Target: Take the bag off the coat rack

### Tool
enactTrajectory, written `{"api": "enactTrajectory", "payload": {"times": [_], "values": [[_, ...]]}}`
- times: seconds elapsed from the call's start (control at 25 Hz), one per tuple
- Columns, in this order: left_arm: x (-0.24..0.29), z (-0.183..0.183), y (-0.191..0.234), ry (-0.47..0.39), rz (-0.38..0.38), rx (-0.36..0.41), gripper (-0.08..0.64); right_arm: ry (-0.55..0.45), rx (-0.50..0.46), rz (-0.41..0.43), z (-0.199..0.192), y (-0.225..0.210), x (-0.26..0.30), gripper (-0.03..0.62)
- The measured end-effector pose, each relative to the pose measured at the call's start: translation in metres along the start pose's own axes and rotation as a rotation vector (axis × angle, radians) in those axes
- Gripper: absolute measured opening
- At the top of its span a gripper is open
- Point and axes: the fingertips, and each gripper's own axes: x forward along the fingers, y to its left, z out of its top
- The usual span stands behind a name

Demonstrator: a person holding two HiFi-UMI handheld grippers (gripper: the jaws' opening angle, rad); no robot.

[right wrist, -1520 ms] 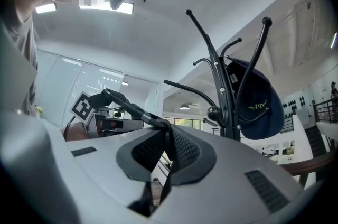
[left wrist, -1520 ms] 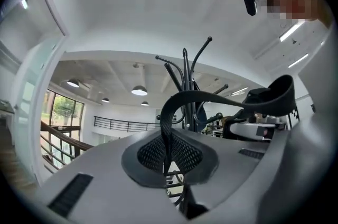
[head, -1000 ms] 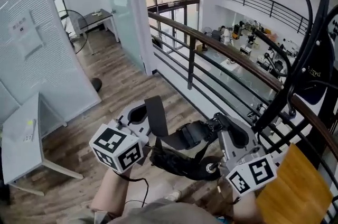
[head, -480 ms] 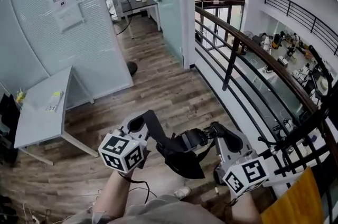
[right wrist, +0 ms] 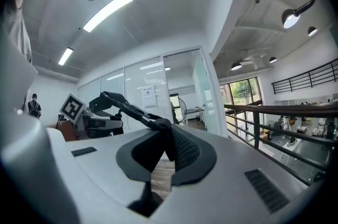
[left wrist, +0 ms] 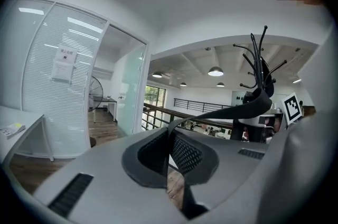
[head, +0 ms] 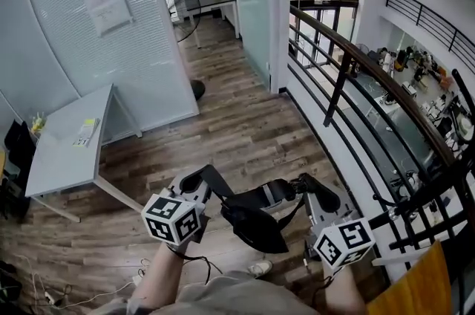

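Black bag (head: pixel 256 223) hangs free between the two grippers, low in front of the person and over the wood floor (head: pixel 245 128), touching nothing else. Its strap (head: pixel 269 193) runs up on both sides. Left gripper (head: pixel 199 178) is clamped tight on one end of it, right gripper (head: pixel 310 186) is clamped on the other end near a buckle, and neither has its jaws apart. A second ago the coat rack's black arms filled the right side of the head view, right beside the bag. Now the view has swung left to the glass wall and the grey table (head: pixel 67 150), with the railing (head: pixel 349 61) off to the right. The coat rack (left wrist: pixel 257 67) shows only in the left gripper view, standing well apart behind the strap, with nothing of the bag hooked on it. Grip is unchanged over that second. Judgement: bag is off the rack and being carried away, so the take-off part looks done. What's left is probably setting it down, and the slack, swinging bag is the only thing to watch.
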Motion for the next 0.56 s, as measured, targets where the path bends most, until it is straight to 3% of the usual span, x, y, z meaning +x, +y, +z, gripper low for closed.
{"api": "enactTrajectory", "payload": {"times": [0.56], "values": [[0.005, -0.011, -0.010, 0.039, -0.028, -0.008, 0.017, 0.047, -0.014, -0.011, -0.007, 0.002, -0.010, 0.044]]}}
